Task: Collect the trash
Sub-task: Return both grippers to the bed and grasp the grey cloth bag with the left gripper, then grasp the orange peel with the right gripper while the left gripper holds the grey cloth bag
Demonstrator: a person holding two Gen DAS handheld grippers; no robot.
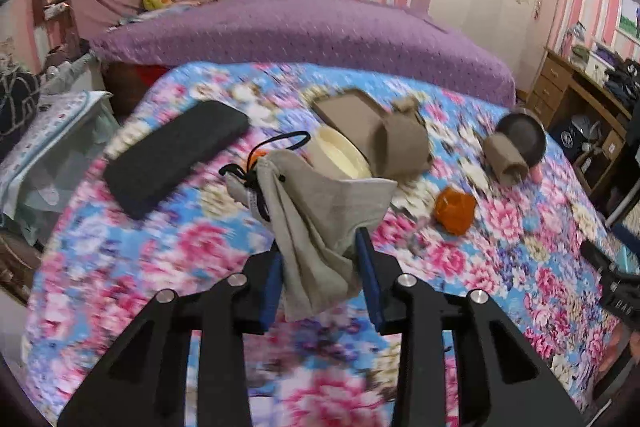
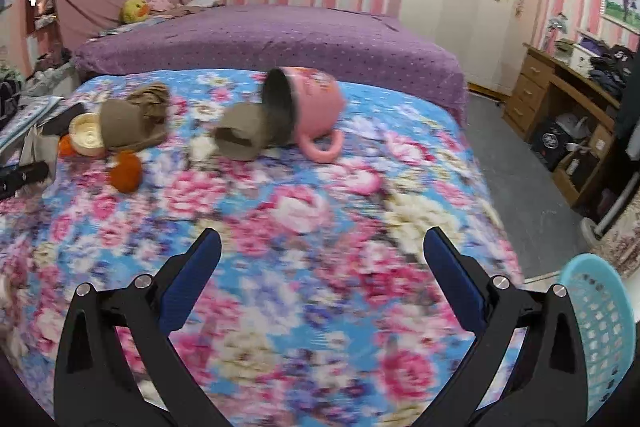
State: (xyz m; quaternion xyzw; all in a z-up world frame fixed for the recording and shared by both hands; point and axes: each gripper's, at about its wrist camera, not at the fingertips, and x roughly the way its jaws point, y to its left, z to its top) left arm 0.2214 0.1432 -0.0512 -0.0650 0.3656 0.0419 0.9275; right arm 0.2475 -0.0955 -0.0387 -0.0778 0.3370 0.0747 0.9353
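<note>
Here the left gripper (image 1: 320,279) has its two blue pads pressed on a beige cloth pouch (image 1: 320,223), which hangs between them with its lower corner drooping below the jaws. The pouch's gathered neck, with a black drawstring (image 1: 276,147) looped out of it, stands up and away from the pads, toward the far side of the flowered quilt (image 1: 180,251). Just behind the pouch lie a round cream lid (image 1: 340,155) and a folded brown cardboard piece (image 1: 384,135). To the left of the pouch a flat black case (image 1: 176,159) rests on the quilt, well apart from the pads. To the right an orange crumpled ball (image 1: 456,209) sits near the pouch but not touching it, and farther right a cardboard tube (image 1: 504,159) pokes out of a tipped cup.

The right gripper (image 2: 322,283) hangs over bare quilt with its jaws spread wide and nothing between them. Ahead of it, well apart, the pink mug (image 2: 312,107) lies on its side with the cardboard tube at its mouth. The orange ball and the cream lid are off to its left. A light blue plastic basket (image 2: 600,327) shows at the lower right edge, just beside the right finger, off the bed's edge.
</note>
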